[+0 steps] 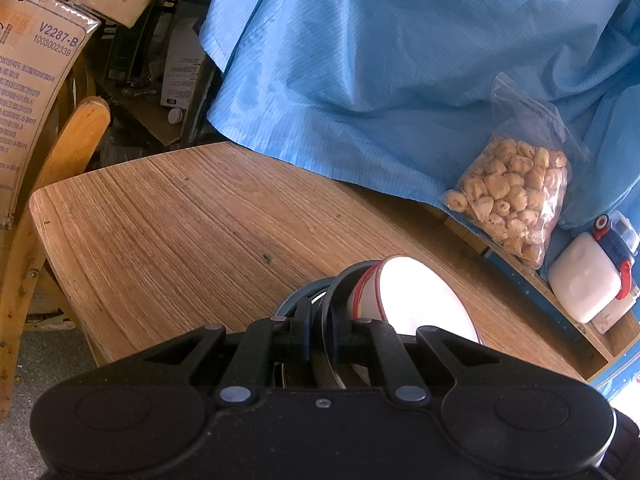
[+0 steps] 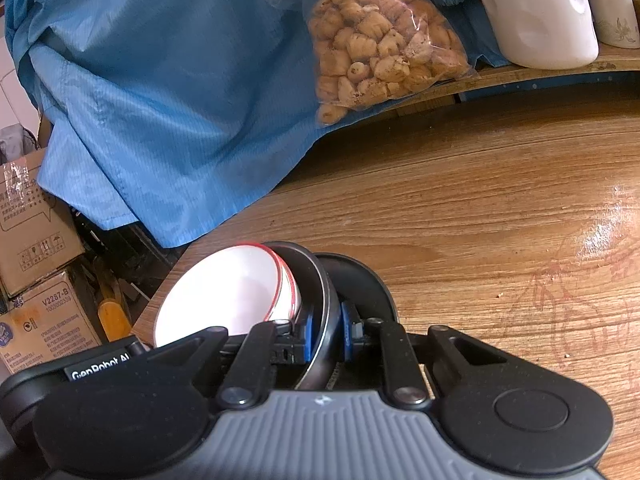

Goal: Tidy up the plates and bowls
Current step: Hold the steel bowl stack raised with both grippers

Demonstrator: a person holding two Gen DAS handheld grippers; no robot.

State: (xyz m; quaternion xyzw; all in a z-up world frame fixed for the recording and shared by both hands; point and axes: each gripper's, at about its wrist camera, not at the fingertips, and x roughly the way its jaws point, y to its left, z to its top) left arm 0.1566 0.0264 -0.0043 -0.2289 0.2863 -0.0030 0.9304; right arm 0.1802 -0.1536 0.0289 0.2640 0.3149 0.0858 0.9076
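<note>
bowl [image 2: 224, 292]: white, red rim line
plate [image 2: 320, 312]: dark grey-black
gripper pads [image 2: 307, 340]: blue
table [image 1: 180, 216]: brown wood grain
cloth [image 1: 380, 60]: light blue, fine grid
jug [image 2: 536, 20]: white, red-blue cap
snack bag [image 1: 516, 196]: clear, tan pieces

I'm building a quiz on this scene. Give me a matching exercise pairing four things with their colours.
Things:
1. bowl
2. draped cloth
3. plate
4. jug

Colours:
A. blue
B. white with a red cap
C. dark
D. white with a red rim

Pairs: 1-D, 2-A, 3-C, 4-B
</note>
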